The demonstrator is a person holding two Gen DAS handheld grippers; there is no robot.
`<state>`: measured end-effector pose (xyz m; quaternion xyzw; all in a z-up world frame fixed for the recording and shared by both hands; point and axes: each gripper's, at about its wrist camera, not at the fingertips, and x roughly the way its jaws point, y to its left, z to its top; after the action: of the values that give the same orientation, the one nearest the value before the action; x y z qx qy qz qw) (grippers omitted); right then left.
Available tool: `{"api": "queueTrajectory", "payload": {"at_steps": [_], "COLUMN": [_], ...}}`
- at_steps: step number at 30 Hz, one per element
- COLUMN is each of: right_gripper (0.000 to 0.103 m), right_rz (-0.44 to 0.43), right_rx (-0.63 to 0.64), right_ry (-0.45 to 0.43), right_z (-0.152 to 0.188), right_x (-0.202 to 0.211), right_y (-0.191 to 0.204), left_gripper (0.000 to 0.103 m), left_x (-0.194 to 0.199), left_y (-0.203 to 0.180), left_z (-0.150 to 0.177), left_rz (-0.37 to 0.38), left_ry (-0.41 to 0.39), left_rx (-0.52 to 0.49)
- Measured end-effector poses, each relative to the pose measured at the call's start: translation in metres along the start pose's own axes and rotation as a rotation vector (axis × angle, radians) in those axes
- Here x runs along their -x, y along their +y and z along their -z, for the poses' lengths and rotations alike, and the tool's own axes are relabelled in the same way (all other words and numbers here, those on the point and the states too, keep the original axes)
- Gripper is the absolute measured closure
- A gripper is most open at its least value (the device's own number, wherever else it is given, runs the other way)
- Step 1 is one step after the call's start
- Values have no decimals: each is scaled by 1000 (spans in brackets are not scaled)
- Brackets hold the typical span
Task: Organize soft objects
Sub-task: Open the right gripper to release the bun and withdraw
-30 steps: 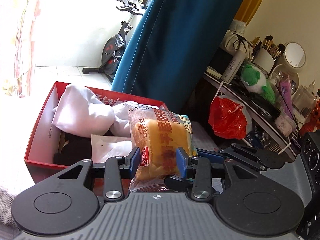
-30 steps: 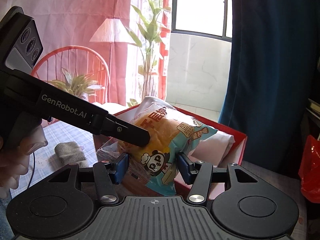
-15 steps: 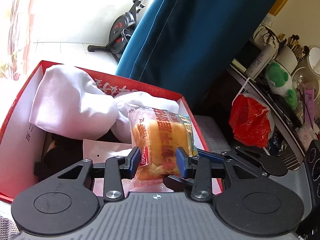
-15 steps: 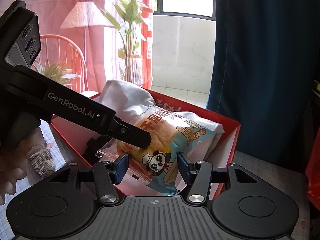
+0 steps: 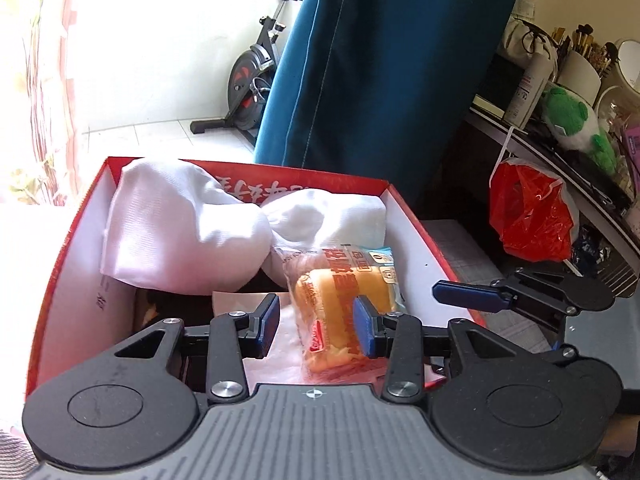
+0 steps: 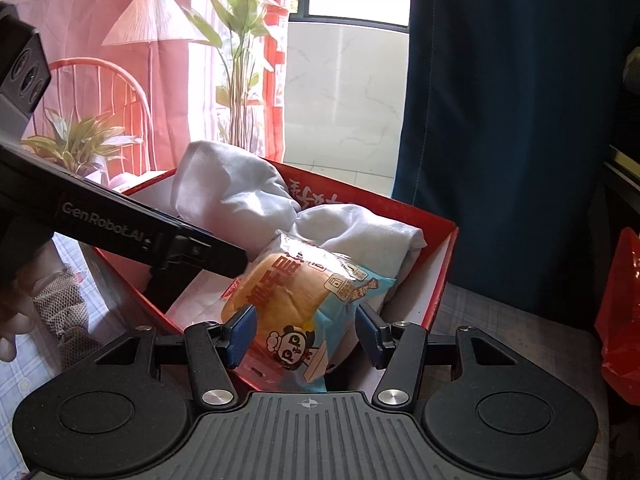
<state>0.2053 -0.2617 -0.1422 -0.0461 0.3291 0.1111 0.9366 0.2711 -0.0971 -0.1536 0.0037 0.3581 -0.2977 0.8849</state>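
Note:
A wrapped bread bun (image 5: 340, 304) lies low in the near right corner of the red box (image 5: 300, 170). My left gripper (image 5: 316, 328) is open around it: the right pad touches the wrapper and the left pad stands apart. In the right wrist view the bun (image 6: 288, 300) sits between the pads of my right gripper (image 6: 304, 334). Its left pad touches the bun and a small gap shows at the right pad. Two white cloth bundles (image 5: 180, 232) fill the back of the box. One left finger (image 6: 200, 248) rests on the bun's top.
A blue curtain (image 5: 380, 60) hangs right behind the box. A red plastic bag (image 5: 528, 216) hangs off a cluttered shelf with a green plush (image 5: 572, 120) at the right. A mesh cloth (image 6: 60, 312) lies on the checked table left of the box, by a hand (image 6: 12, 320).
Both grippers came down to the box. The bun, earlier pinched between the left pads above the box, now rests inside it against the right pad only.

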Motion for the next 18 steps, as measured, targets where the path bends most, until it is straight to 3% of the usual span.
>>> {"api": "queueTrajectory", "payload": {"at_steps": [4,9,18], "right_gripper": [52,52,52], "right_rz": [27,84,75], "right_rx": [-64,-143,-183], "right_ry": [-40,-106,-149], "right_z": [4,13,30], "right_x": [12,26,47], "right_y": [1,10,42], "left_gripper": [51,49,48], "left_x": [28,63,100], "left_y": [6,16,35], "left_z": [8,23,51], "left_rz": [-50,-103,-147], "left_ry": [-57,-124,-196], "left_rx": [-83,-162,-131]}}
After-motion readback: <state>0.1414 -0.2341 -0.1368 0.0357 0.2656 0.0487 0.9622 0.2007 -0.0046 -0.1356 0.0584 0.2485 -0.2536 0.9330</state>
